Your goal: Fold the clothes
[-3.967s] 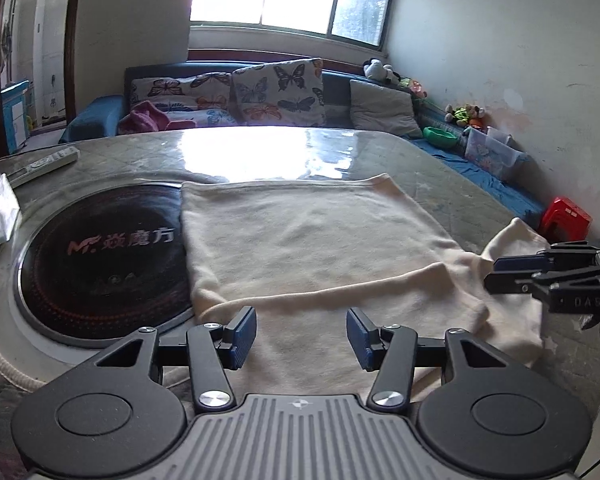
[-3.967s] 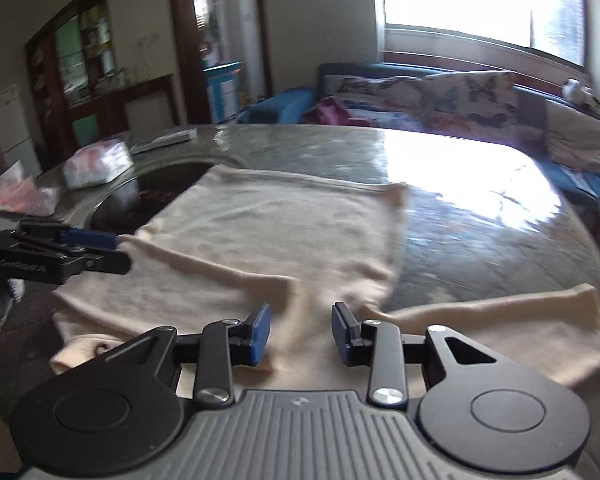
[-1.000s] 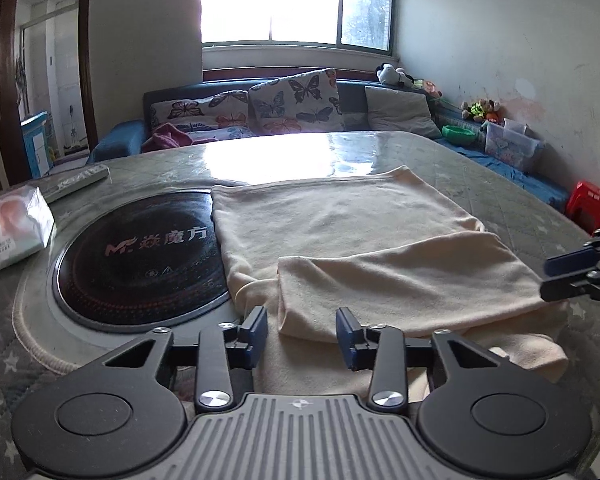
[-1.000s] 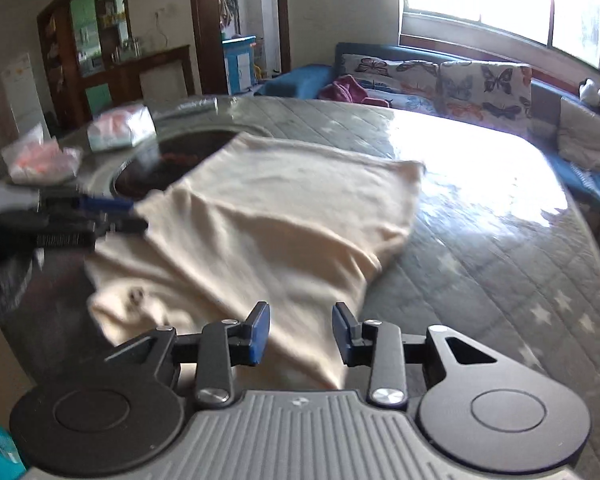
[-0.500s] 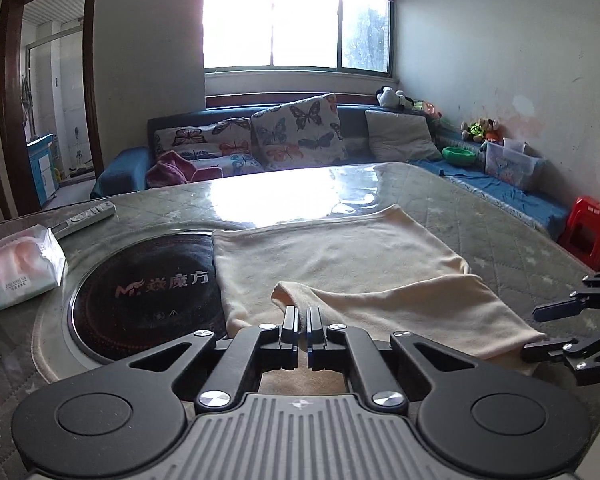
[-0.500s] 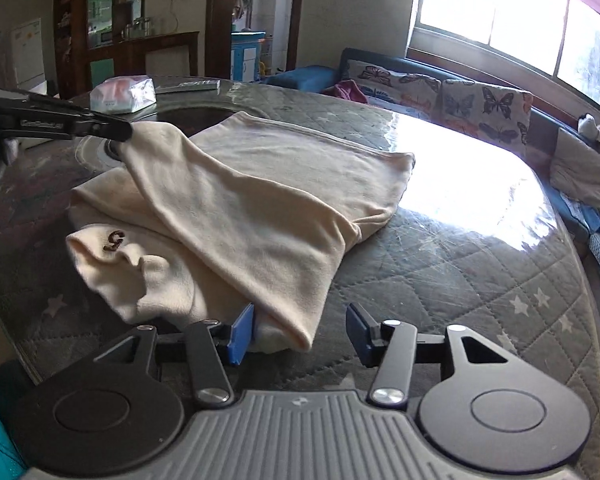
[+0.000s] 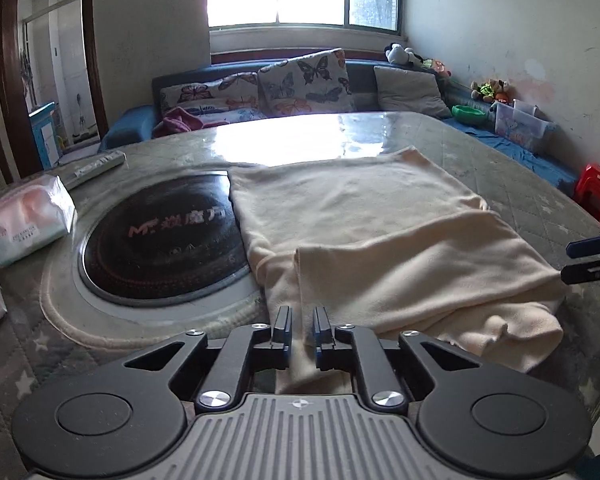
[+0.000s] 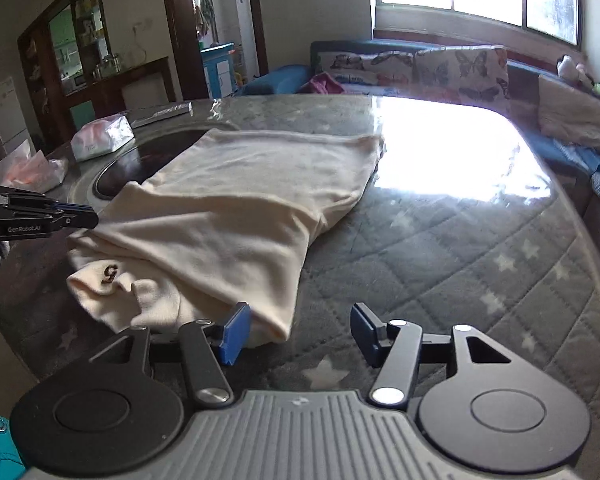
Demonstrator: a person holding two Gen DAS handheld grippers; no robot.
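A cream garment (image 7: 380, 240) lies partly folded on the glass-topped table, with one layer laid across its near part. It also shows in the right wrist view (image 8: 228, 216), with a dark "5" mark on a bunched corner. My left gripper (image 7: 302, 330) is open by a narrow gap just above the garment's near edge, with nothing between its pads. It shows at the left of the right wrist view (image 8: 88, 216). My right gripper (image 8: 296, 330) is wide open at the garment's folded corner, its left pad (image 8: 234, 332) touching the cloth. It shows at the right edge of the left wrist view (image 7: 580, 258).
A round black cooktop (image 7: 164, 244) is set into the table left of the garment. A tissue pack (image 7: 28, 220) and a remote (image 7: 96, 168) lie at the far left. A sofa with butterfly cushions (image 7: 300, 80) stands behind the table. A red stool (image 7: 598, 192) stands at the right.
My left gripper was shut half a second ago and has opened a little, lower over the garment's near edge. My right gripper has opened wider. The folded layer now lies flat.
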